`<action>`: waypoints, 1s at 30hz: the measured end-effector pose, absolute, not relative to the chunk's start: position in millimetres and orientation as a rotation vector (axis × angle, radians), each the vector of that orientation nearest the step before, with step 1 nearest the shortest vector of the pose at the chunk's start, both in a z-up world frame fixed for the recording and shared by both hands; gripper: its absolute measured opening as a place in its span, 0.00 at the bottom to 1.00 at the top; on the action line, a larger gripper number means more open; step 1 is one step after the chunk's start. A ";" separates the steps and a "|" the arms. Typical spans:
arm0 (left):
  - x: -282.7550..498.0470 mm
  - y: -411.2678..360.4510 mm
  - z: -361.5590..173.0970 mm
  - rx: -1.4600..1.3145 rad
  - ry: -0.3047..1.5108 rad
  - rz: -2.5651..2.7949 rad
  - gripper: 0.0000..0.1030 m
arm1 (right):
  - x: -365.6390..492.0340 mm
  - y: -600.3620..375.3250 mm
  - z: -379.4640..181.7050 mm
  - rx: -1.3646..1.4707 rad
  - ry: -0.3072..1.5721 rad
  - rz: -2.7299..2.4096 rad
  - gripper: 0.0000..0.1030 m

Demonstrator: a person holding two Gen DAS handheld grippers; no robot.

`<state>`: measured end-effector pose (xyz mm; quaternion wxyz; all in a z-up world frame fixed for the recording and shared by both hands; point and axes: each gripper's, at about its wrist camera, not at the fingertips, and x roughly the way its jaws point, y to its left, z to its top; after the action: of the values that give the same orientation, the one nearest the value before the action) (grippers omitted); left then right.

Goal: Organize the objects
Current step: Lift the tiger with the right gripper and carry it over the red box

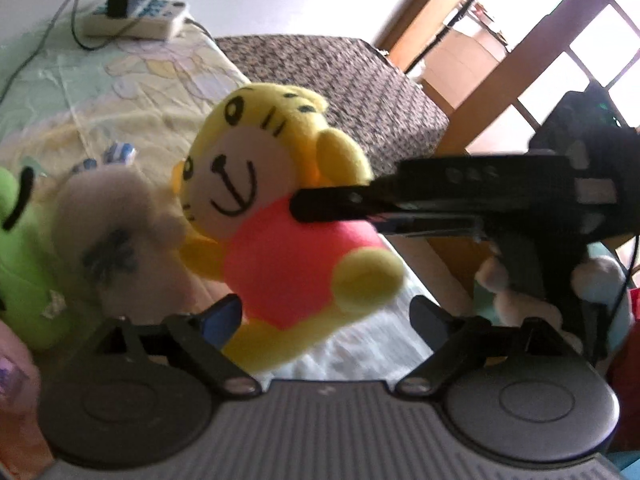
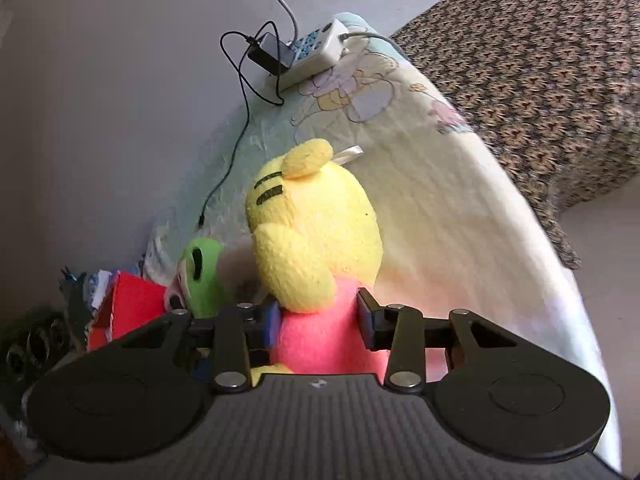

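A yellow tiger plush with a pink body [image 1: 280, 248] hangs above the bed, face toward the left wrist view. My right gripper [image 2: 318, 320] is shut on its pink body [image 2: 320, 340] from behind; its fingers [image 1: 332, 208] reach in from the right in the left wrist view. My left gripper [image 1: 324, 312] is open, just below the plush, its jaws wide on either side of the plush's legs. A grey-beige plush [image 1: 120, 240] and a green plush [image 1: 24, 260] lie to the left; the green plush also shows in the right wrist view [image 2: 200, 276].
The bed has a pale cartoon-print blanket [image 2: 420, 184]. A white power strip with a black charger and cables [image 2: 308, 54] lies at its far end by the wall. A brown patterned bedspread [image 2: 540, 80] lies beyond. A red box [image 2: 124, 308] sits by the wall. Another plush [image 1: 600, 292] lies right.
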<state>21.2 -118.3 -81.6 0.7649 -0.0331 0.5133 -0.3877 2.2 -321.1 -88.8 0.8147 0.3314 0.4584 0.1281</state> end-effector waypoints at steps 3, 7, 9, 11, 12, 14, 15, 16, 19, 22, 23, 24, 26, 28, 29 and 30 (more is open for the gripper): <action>19.3 -121.6 -93.6 -0.096 1.173 -0.879 0.90 | -11.3 -325.4 -96.6 0.721 1.006 0.255 0.40; 13.5 -136.6 -109.2 -0.065 1.240 -0.917 0.91 | -17.1 -327.9 -105.6 0.746 1.003 0.238 0.44; 13.0 -143.7 -115.2 -0.041 1.255 -0.921 0.91 | -15.6 -325.7 -105.7 0.731 0.992 0.235 0.49; 16.2 -149.5 -119.3 -0.029 1.264 -0.922 0.91 | -11.6 -321.8 -106.8 0.701 0.984 0.227 0.54; 18.8 -151.3 -121.5 -0.028 1.267 -0.921 0.91 | -10.4 -321.7 -107.4 0.700 0.982 0.225 0.54; 23.9 -154.7 -124.3 -0.029 1.269 -0.921 0.92 | -7.7 -322.4 -112.1 0.726 0.981 0.217 0.57; 24.5 -156.0 -126.8 -0.027 1.273 -0.920 0.93 | -8.3 -323.9 -113.6 0.740 0.985 0.214 0.58; 25.5 -157.8 -127.9 -0.024 1.275 -0.918 0.93 | -8.7 -324.7 -114.9 0.749 0.987 0.212 0.58; 21.7 -161.4 -125.0 -0.003 1.258 -0.920 0.90 | -9.1 -324.0 -112.1 0.732 0.991 0.222 0.53; 18.2 -162.2 -120.3 0.010 1.238 -0.923 0.86 | -13.9 -325.8 -106.0 0.728 0.992 0.232 0.46; 16.8 -162.4 -118.3 0.012 1.235 -0.926 0.85 | -16.6 -326.7 -102.6 0.727 0.989 0.233 0.46; 15.4 -162.9 -115.8 0.012 1.229 -0.931 0.85 | -20.9 -327.1 -98.3 0.720 0.983 0.237 0.46; 10.6 -164.6 -108.9 0.019 1.209 -0.944 0.85 | -26.6 -327.0 -88.6 0.700 0.966 0.249 0.45; 4.6 -166.7 -100.7 0.034 1.178 -0.951 0.85 | -30.7 -325.5 -80.4 0.683 0.951 0.262 0.45; 0.7 -167.1 -95.9 0.042 1.160 -0.953 0.84 | -32.9 -324.6 -76.2 0.678 0.942 0.270 0.45; -2.0 -165.0 -91.6 0.046 1.147 -0.953 0.84 | -34.9 -323.3 -72.2 0.675 0.933 0.278 0.45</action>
<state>-2.0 -165.0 -91.6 0.7345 0.0207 0.5218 -0.4334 -34.9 -323.3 -72.2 0.8297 0.3182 0.4395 0.1312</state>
